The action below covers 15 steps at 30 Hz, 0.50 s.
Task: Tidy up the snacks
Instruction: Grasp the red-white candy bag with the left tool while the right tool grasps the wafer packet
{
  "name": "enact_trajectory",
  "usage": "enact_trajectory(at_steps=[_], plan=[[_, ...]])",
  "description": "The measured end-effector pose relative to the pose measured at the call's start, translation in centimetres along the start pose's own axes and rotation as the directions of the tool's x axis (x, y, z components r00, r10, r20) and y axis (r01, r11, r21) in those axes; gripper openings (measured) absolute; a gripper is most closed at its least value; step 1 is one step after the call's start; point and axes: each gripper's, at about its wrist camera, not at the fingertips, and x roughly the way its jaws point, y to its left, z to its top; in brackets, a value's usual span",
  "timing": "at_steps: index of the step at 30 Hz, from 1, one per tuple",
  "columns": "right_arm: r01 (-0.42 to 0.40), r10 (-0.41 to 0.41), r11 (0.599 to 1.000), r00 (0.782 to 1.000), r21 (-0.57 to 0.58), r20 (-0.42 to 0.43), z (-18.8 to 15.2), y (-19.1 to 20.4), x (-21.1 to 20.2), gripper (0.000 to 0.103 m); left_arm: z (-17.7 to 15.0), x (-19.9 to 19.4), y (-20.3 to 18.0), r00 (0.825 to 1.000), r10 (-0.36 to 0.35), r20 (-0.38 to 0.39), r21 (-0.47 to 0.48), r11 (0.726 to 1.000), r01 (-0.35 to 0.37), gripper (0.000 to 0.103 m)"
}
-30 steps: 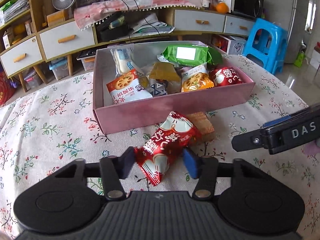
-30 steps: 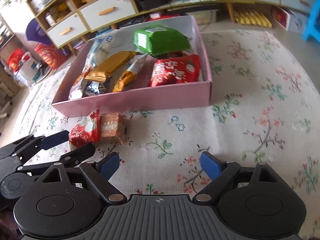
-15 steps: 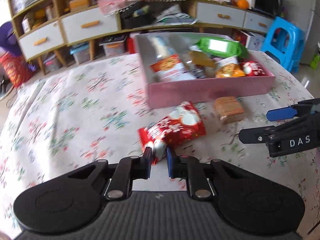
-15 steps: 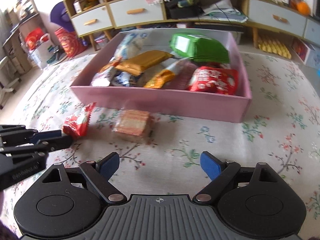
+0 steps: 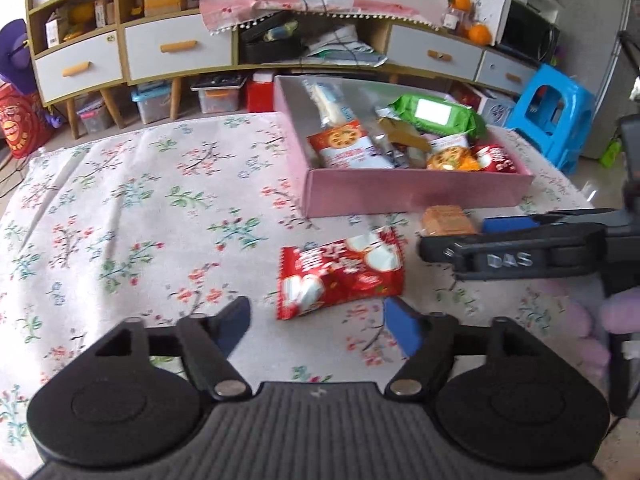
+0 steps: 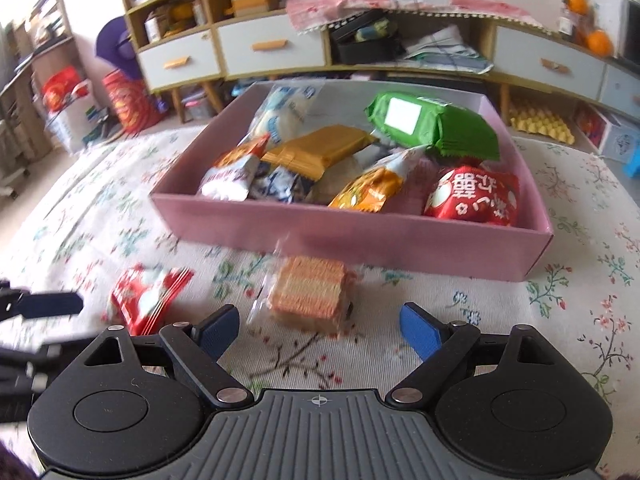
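Note:
A red snack packet (image 5: 340, 272) lies on the floral tablecloth just ahead of my left gripper (image 5: 318, 326), which is open and empty. It also shows in the right wrist view (image 6: 146, 296). A clear-wrapped orange wafer pack (image 6: 310, 294) lies in front of the pink box (image 6: 360, 240), just ahead of my open, empty right gripper (image 6: 320, 334). The wafer pack also shows in the left wrist view (image 5: 448, 220), with the right gripper (image 5: 500, 240) beside it. The pink box (image 5: 400, 196) holds several snack packets, among them a green pack (image 6: 432, 126).
The floral tablecloth (image 5: 120, 220) covers the table. Behind it stand low cabinets with drawers (image 5: 176, 52) and a blue plastic stool (image 5: 548, 112). The left gripper's fingers (image 6: 44, 306) reach in at the left of the right wrist view.
My left gripper was shut on the red packet's end, dragged it left away from the box, and has now opened and let it go. My right gripper has moved in over the wafer pack.

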Motion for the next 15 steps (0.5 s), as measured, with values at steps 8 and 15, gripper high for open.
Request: enact_trajectory(at_steps=[8,15], plan=[[-0.039,0.039,0.999,0.999,0.007,-0.001,0.5,-0.8,-0.4,0.044,0.0,0.7,-0.9,1.000,0.005,-0.013,-0.004,1.000,-0.005,0.095],[-0.033,0.033,0.999,0.999,0.011,-0.023,0.5,-1.8,-1.2,0.044,0.4,1.1,-1.2,1.000,0.008,-0.016,-0.069,0.998,-0.009,0.099]])
